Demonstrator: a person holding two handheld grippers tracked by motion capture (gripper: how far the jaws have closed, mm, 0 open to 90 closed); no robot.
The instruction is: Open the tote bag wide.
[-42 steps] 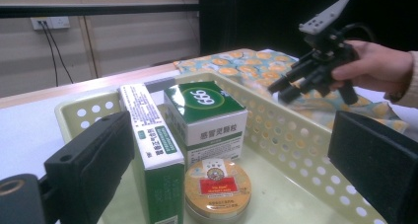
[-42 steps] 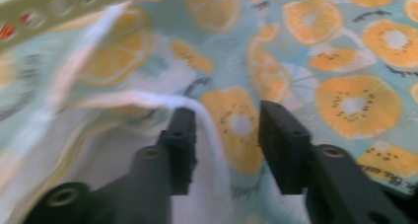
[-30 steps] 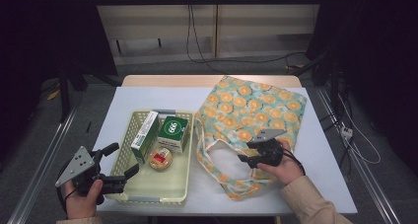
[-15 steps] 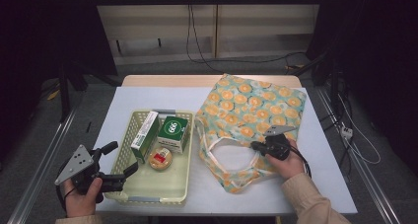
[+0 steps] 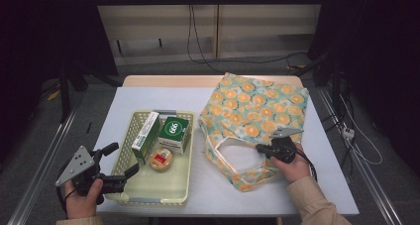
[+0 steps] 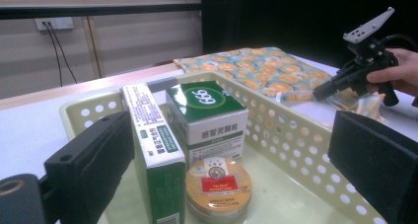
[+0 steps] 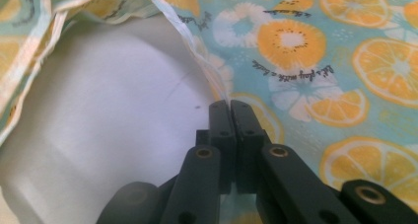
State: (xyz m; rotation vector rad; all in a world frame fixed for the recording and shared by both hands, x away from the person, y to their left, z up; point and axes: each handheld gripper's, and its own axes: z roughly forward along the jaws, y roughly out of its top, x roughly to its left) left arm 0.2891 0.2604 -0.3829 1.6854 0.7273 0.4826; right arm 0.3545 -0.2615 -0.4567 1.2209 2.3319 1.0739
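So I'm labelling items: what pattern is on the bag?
Orange slices and white flowers on light teal bag, clearest in the right gripper view.

A fabric tote bag (image 5: 257, 111) lies flat on the right half of a white counter (image 5: 148, 98), its far end reaching the counter's far edge. The cloth is pale turquoise, printed all over with orange and white citrus slices. Its mouth faces the near side and gapes in a rounded opening, showing a plain white lining. A cream-trimmed edge runs around the opening. The near right part of that rim is pinched by the right gripper (image 5: 261, 148), whose jaws are pressed together on the fabric edge. The near end of the bag is rumpled and slightly raised; the far part lies smooth.
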